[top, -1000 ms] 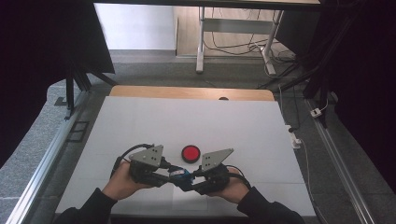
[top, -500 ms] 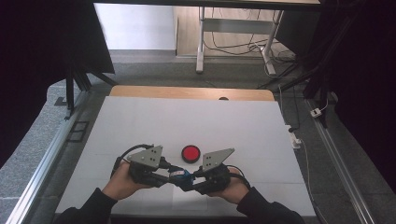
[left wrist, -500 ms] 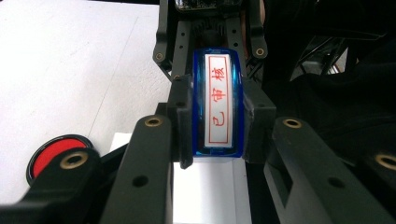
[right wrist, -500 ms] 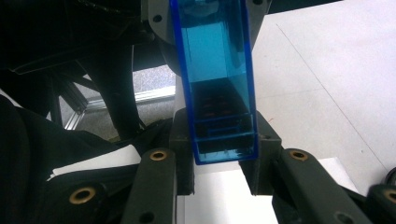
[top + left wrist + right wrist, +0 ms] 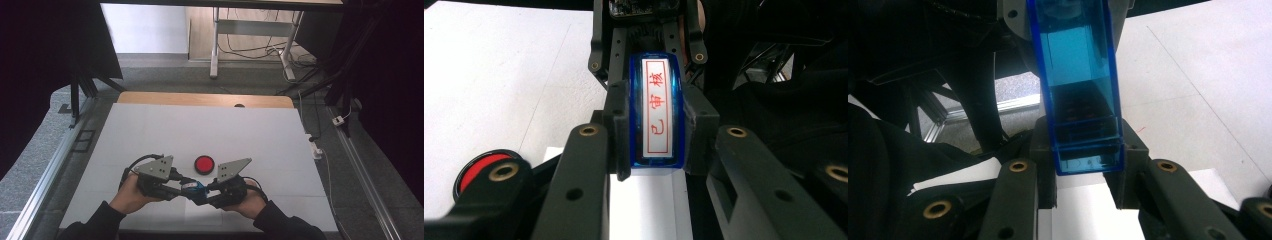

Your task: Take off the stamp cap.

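Presently we find the left gripper point(image 5: 656, 132) and right gripper point(image 5: 1083, 150) both clamped on the blue stamp point(image 5: 656, 112): light, rigid, slick plastic; grip flat sides.

Person w/ two black handheld grippers
Dark long sleeves point(image 5: 280, 227) on both arms. Left gripper point(image 5: 176, 186) & right gripper point(image 5: 209, 192): black bodies, grey three-cornered top plates w/ small holes, black cables looping behind. Jaws black, brass-coloured rivets point(image 5: 588, 131) along the links.
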Tool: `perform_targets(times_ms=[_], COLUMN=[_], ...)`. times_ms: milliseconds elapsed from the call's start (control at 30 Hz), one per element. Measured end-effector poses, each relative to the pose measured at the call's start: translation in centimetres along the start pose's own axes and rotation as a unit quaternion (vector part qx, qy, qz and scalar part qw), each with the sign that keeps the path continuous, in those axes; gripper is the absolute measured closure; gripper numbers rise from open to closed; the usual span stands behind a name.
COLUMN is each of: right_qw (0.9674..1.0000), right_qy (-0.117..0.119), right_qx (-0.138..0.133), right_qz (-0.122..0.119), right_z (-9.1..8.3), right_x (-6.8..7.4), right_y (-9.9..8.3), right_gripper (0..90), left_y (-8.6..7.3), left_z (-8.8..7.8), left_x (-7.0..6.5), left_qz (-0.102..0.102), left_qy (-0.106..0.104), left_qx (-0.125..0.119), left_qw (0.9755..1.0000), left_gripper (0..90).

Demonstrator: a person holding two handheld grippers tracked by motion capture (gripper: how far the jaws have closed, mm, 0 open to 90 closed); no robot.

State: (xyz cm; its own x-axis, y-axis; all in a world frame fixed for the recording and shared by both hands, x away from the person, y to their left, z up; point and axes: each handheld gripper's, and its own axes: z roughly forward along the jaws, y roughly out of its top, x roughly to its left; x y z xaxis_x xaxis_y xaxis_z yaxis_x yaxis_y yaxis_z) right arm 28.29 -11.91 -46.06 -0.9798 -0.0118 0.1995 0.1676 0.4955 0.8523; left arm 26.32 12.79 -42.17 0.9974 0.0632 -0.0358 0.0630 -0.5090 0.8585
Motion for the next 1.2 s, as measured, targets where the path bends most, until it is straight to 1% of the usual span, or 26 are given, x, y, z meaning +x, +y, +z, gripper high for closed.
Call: perform_targets(times_ms=[533, 567, 600, 633, 667, 700, 733, 767, 800, 833, 933, 1067, 1100, 1200], right_qw=[1.0, 1.0, 0.9999, 0.9997, 0.9996, 0.9996, 0.9996, 0.9996, 0.9998, 0.9998, 0.9996, 0.9994, 0.9993, 0.9989], right_qy=[0.001, 0.001, -0.004, -0.007, -0.006, -0.005, -0.005, -0.006, -0.01, -0.012, -0.017, -0.023, -0.027, -0.035], right_qx=[0.0, 0.001, 0.012, 0.024, 0.028, 0.027, 0.027, 0.029, 0.02, 0.018, 0.022, 0.022, 0.025, 0.03], right_qz=[0.003, 0.002, -0.002, -0.005, 0.0, 0.003, 0.003, 0.0, -0.003, -0.002, -0.005, -0.01, -0.011, -0.013], right_z=[-0.1, -0.1, 0.0, 0.1, 0.2, 0.2, 0.2, 0.2, 0.1, 0.0, 0.0, -0.2, -0.2, -0.3], right_x=[0.1, 0.0, 0.1, 0.1, 0.1, 0.0, 0.0, 0.1, 0.1, 0.1, 0.1, 0.1, 0.2, 0.2], right_y=[0.1, 0.1, 0.0, -0.2, -0.4, -0.5, -0.5, -0.4, -0.2, -0.2, -0.3, -0.4, -0.4, -0.4], right_gripper=[69.7, 69.7, 69.7, 69.7, 69.7, 69.7, 69.7, 69.7, 69.6, 69.6, 69.5, 69.4, 69.4, 69.4], left_y=[0.0, -0.1, -0.1, -0.1, -0.1, -0.1, -0.1, -0.1, -0.2, -0.2, -0.3, -0.3, -0.4, -0.5], left_z=[0.0, -0.3, -0.3, -1.2, -1.6, -1.6, -1.8, -1.9, -1.8, -1.5, -1.4, -1.6, -1.7, -1.6], left_x=[0.0, 0.1, 0.1, 0.3, 0.3, 0.3, 0.3, 0.3, 0.3, 0.4, 0.5, 0.5, 0.5, 0.6], left_qz=[0.0, -0.004, -0.004, -0.014, -0.013, -0.013, -0.009, -0.01, -0.013, -0.012, -0.015, -0.023, -0.026, -0.036], left_qy=[-0.002, 0.0, 0.0, 0.005, 0.011, 0.011, 0.015, 0.016, 0.014, 0.015, 0.014, 0.022, 0.024, 0.03], left_qx=[-0.007, -0.014, -0.014, -0.033, -0.034, -0.034, -0.033, -0.034, -0.037, -0.029, -0.025, -0.032, -0.033, -0.029], left_qw=[1.0, 0.9999, 0.9999, 0.9993, 0.9993, 0.9993, 0.9993, 0.9992, 0.9991, 0.9994, 0.9995, 0.999, 0.9988, 0.9985], left_gripper=[69.9, 69.9, 69.9, 69.9, 69.9, 69.9, 69.9, 69.9, 69.9, 69.9, 69.8, 69.8, 69.8, 69.8])
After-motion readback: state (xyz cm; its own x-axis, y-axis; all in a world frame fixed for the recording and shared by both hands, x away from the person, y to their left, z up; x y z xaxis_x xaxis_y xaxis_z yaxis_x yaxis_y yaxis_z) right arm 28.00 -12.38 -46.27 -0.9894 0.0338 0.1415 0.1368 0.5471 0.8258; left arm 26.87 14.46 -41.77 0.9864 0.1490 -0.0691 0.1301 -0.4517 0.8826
